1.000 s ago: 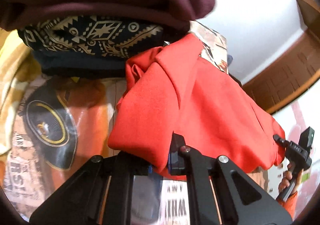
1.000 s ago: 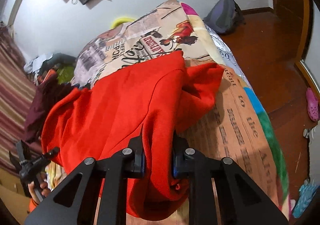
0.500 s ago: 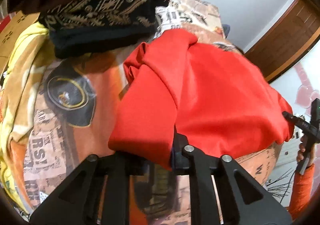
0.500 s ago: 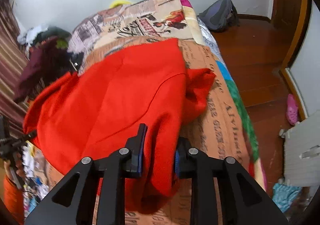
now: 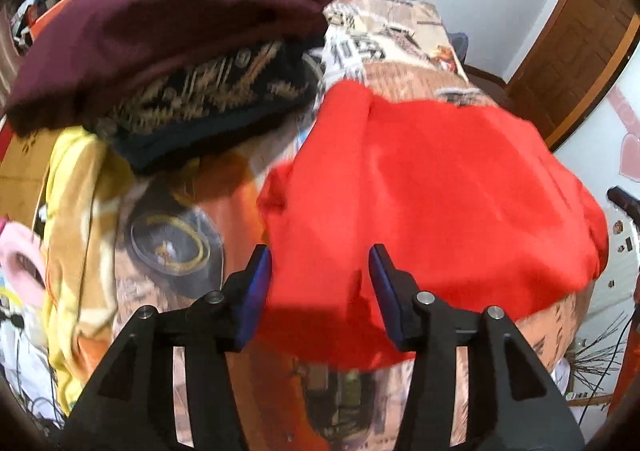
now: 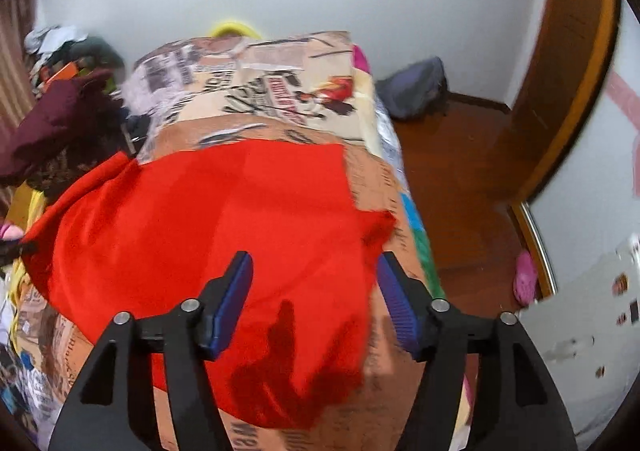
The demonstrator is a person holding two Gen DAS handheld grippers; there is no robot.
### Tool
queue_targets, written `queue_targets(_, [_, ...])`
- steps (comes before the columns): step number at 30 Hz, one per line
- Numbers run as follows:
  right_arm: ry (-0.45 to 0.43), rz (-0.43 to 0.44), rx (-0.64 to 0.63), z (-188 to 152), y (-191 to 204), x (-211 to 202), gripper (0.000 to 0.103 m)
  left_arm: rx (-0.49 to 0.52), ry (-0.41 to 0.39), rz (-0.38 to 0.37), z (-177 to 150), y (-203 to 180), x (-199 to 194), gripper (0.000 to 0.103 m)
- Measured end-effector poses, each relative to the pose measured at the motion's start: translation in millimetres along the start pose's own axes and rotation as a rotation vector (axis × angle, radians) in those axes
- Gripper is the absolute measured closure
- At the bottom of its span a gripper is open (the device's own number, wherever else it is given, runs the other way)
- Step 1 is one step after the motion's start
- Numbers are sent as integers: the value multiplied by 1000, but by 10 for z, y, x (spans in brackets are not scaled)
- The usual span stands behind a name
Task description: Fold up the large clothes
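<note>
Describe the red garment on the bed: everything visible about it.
The red garment is plain, bright red, soft matte cloth with no print. It lies spread and folded over on the printed bedspread, with a doubled fold along one side and a corner sticking out at its right edge. Its near edge lies between both tongs, whose jaws are opening and not pressing it. Stacked dark clothes sit beside it.

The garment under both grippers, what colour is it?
Plain bright red garment, no print; it shows best in the right wrist view.
</note>
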State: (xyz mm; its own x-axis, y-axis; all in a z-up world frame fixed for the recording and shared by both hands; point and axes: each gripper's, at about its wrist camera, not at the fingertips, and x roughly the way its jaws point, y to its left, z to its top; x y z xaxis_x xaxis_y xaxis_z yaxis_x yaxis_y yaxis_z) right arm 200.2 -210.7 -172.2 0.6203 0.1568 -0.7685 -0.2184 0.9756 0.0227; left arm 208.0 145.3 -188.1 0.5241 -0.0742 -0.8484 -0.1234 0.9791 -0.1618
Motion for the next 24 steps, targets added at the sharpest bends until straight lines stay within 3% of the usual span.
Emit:
queue_targets(4, [37, 38, -49, 19, 248, 194, 42, 30, -38, 4, 237, -85, 113, 40])
queue_targets(11, [146, 64, -93, -103, 466, 507, 42, 28, 90, 88, 511, 3, 838, 40])
queue_targets(14, [153, 71, -87, -155, 433, 527, 41, 6, 88, 174, 588, 151, 967, 40])
queue_targets(16, [151, 72, -72, -178, 366, 507, 38, -49, 78, 236, 628, 335, 978, 40])
queue_targets(20, [157, 85, -33, -202, 249, 506, 37, -202, 57, 190, 571, 701, 842, 40])
queue_targets(24, [154, 98, -15, -191, 240, 516, 37, -246, 13, 217, 417, 860, 607, 40])
